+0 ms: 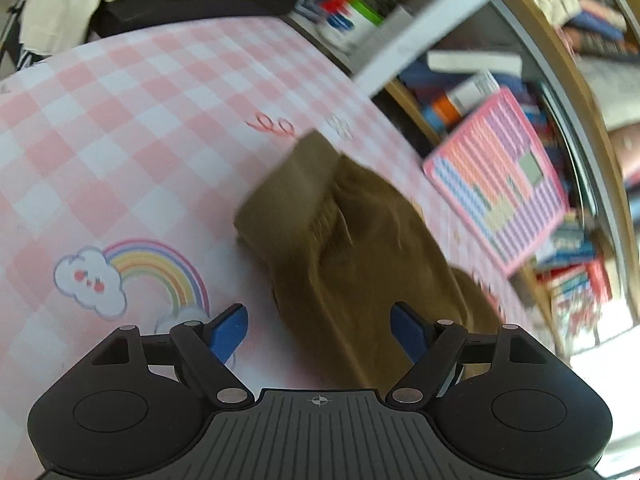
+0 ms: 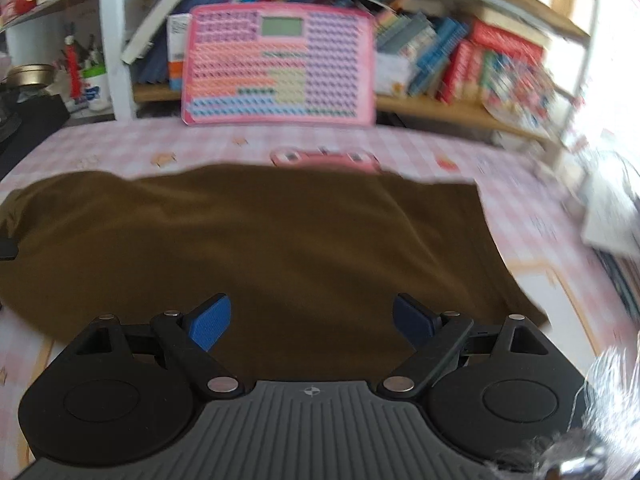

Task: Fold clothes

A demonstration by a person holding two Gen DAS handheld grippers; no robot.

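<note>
— Where do our claws stand?

— Both are spread wide and pinching nothing. Our left claw hangs over the near end of the olive-brown soft cloth garment, blue pads on either side of it with no contact we can make out. Our right claw hovers over the garment's near edge, also apart from the fabric as far as the blur lets us judge.

— How far along are we?

— We judge it partly done. From the left wrist the garment looks narrowed, with layers stacked and a ribbed band at the far end turned over. From the right wrist it is a broad, smooth slab lying flat on the pink-and-white checked counter. What is left, we think, is at least one more fold across its length to make a compact bundle.

— Which way does it run?

— Its long axis runs left to right across the right claw's view, and away from the left claw toward the pink plastic toy keyboard leaning at the bookshelf. So our left claw sits at one end and our right claw faces its long side.
</note>
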